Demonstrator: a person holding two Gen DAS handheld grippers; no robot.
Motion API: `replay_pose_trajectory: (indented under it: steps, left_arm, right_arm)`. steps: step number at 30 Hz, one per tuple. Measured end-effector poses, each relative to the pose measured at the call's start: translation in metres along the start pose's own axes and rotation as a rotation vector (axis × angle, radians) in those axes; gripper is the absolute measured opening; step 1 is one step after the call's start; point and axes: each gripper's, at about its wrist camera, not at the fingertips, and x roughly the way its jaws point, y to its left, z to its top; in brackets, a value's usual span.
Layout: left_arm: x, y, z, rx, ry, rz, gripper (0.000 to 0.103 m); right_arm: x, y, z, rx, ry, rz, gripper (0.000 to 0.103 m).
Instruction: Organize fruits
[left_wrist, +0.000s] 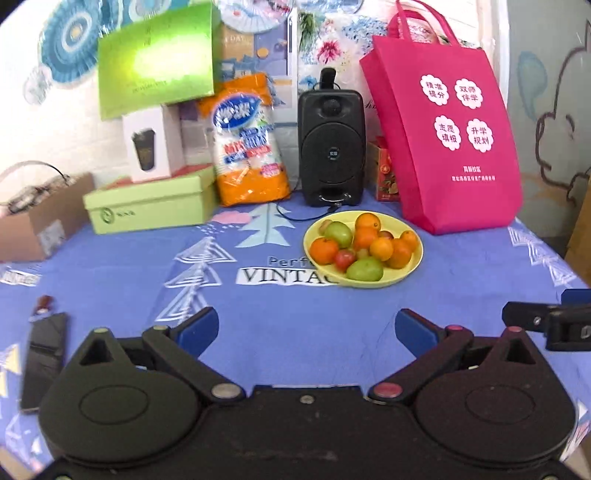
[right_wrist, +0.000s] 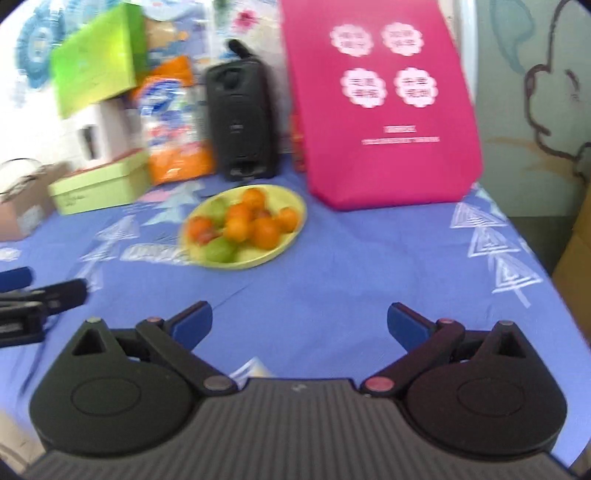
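Note:
A yellow plate (left_wrist: 413, 271) on the blue tablecloth holds several oranges (left_wrist: 367, 236), green fruits (left_wrist: 364, 269) and a small red one (left_wrist: 345, 258). My left gripper (left_wrist: 306, 328) hangs open well in front of the plate, nothing between its blue pads (left_wrist: 201, 326). In the blurred right wrist view the same plate (right_wrist: 295, 206) lies ahead and to the left, heaped with fruit (right_wrist: 240, 227). My right gripper (right_wrist: 300, 323) is open too and holds nothing. Each gripper shows at the edge of the other's view: the right gripper (left_wrist: 554, 321) and the left gripper (right_wrist: 33, 295).
Behind the plate stand a black speaker (left_wrist: 330, 147), a pink tote bag (left_wrist: 443, 129), an orange-and-white packet (left_wrist: 247, 144) and green boxes (left_wrist: 147, 206). A cardboard box (left_wrist: 33, 225) sits at the far left. A dark phone (left_wrist: 44, 362) lies near the left edge.

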Motion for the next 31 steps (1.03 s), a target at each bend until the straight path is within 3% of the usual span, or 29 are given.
replay_pose_trajectory:
  steps: [3, 7, 15, 22, 26, 31]
  left_arm:
    - [-0.025, -0.009, -0.014, 0.018, -0.02, 0.058, 0.103]
    - [-0.046, -0.019, -0.023, 0.008, -0.038, 0.086, 0.103]
    - [-0.064, -0.021, -0.022, -0.017, -0.054, 0.061, 0.103]
    - [-0.065, -0.022, -0.022, -0.018, -0.052, 0.097, 0.103]
    - [-0.064, -0.014, -0.022, -0.072, -0.038, 0.049, 0.103]
    - [-0.064, -0.013, -0.018, -0.061, -0.041, 0.049, 0.103]
  right_arm:
    - [-0.02, 0.007, -0.009, -0.002, -0.03, 0.023, 0.103]
    - [-0.035, 0.019, -0.011, -0.056, -0.071, -0.05, 0.103]
    - [-0.056, 0.035, -0.015, -0.155, -0.125, -0.107, 0.103]
    - [-0.057, 0.039, -0.017, -0.175, -0.12, -0.104, 0.103]
    - [-0.056, 0.041, -0.018, -0.184, -0.114, -0.101, 0.103]
    - [-0.055, 0.042, -0.018, -0.186, -0.111, -0.103, 0.103]
